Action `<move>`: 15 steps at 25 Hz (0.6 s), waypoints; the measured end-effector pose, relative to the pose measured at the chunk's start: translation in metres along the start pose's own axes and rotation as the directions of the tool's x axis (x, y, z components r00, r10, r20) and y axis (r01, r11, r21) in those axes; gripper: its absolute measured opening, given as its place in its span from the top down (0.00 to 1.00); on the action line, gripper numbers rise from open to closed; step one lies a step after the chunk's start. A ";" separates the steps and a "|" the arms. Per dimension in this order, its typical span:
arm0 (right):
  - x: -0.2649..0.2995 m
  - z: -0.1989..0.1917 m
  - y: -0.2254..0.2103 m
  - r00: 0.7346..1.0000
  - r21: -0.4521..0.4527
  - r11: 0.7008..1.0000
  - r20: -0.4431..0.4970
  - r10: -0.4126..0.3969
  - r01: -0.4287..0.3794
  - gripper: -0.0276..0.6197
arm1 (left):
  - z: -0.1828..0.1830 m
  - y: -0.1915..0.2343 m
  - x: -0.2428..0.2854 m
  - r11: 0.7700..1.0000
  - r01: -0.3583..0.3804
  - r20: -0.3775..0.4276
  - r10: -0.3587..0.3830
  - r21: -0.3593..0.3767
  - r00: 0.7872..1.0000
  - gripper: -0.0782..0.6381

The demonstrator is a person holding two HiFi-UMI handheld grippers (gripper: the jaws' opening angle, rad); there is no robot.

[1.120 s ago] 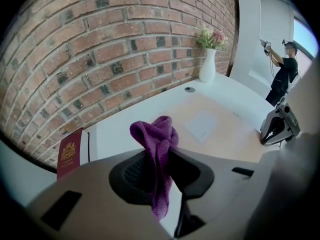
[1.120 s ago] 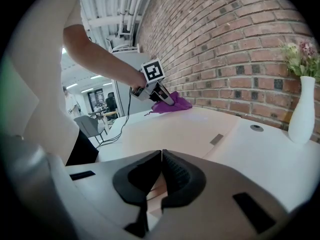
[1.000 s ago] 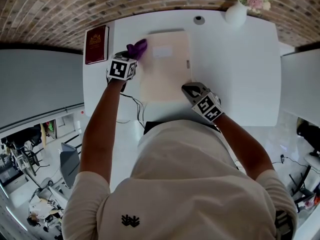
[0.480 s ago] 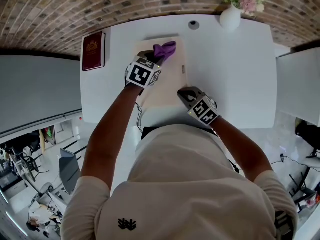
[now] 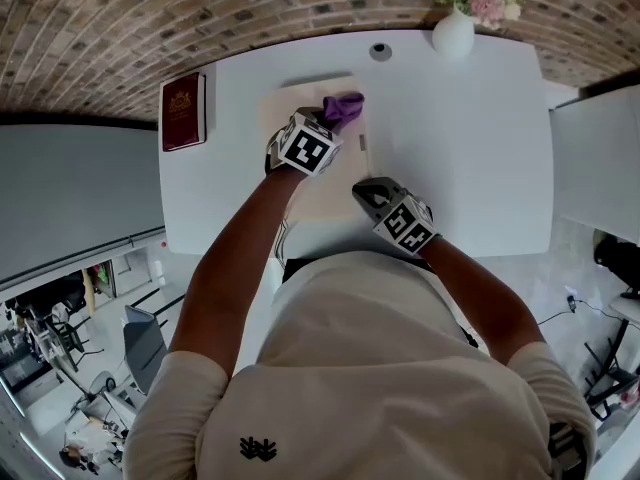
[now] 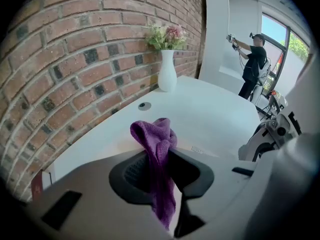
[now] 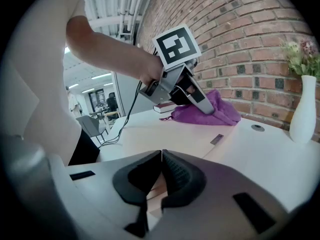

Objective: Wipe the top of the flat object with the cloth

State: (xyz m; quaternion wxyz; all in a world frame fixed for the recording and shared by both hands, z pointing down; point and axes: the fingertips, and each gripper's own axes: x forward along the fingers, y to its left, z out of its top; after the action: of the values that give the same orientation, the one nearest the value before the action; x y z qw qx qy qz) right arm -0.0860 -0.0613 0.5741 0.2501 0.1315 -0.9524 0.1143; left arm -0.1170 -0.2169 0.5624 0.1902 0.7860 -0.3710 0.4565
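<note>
cloth (image 5: 344,107) in left gripper (image 6: 159,170), on flat object (image 5: 334,180); right gripper (image 7: 161,160) seemingly closed

Cream short-sleeved T-shirt (image 5: 380,368); small black logo (image 5: 259,449) at lower left of frame. Left gripper (image 5: 331,120), right gripper (image 5: 364,189): pale grey shells, black ribbed pads (image 7: 178,176). Each carries cube (image 5: 308,149) with black-and-white square markers. Thin black cable (image 7: 126,116) hangs from left gripper.

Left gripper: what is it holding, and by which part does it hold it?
The left gripper holds the purple cloth, its jaws shut on the cloth's middle. One bunched end sticks out ahead; a tail hangs behind.
</note>
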 end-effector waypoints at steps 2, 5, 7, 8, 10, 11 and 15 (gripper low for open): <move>0.000 -0.001 0.000 1.000 0.002 1.000 -0.001 -0.003 0.003 0.91 | -0.003 0.002 0.000 1.000 -0.003 -0.006 0.003 0.011 1.000 0.76; 0.001 -0.002 0.000 1.000 0.003 1.000 0.003 -0.003 0.003 0.91 | -0.010 0.006 -0.003 1.000 -0.010 -0.014 0.011 0.020 1.000 0.76; 0.001 -0.003 -0.001 1.000 0.004 1.000 0.006 -0.005 0.005 0.91 | -0.017 0.011 -0.006 1.000 -0.017 -0.020 0.017 0.021 1.000 0.76; 0.001 -0.003 -0.001 1.000 0.005 1.000 0.008 -0.007 0.007 0.91 | -0.020 0.013 -0.008 1.000 -0.020 -0.022 0.021 0.021 1.000 0.76; 0.001 -0.003 -0.001 1.000 0.006 1.000 0.010 -0.008 0.008 0.91 | -0.027 0.019 -0.012 0.999 -0.026 -0.026 0.027 0.019 0.999 0.76; 0.001 -0.003 -0.001 1.000 0.008 1.000 0.009 -0.007 0.007 0.91 | -0.030 0.022 -0.014 0.999 -0.030 -0.029 0.030 0.016 0.999 0.76; 0.000 -0.001 0.001 1.000 0.008 1.000 0.002 -0.003 0.003 0.91 | -0.043 0.032 -0.021 0.999 -0.044 -0.037 0.044 0.006 0.998 0.76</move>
State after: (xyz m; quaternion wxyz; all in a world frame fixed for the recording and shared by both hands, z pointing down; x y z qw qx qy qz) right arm -0.0859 -0.0604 0.5755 0.2487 0.1341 -0.9520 0.1178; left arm -0.1727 -0.2021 0.5652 0.1849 0.7695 -0.3833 0.4762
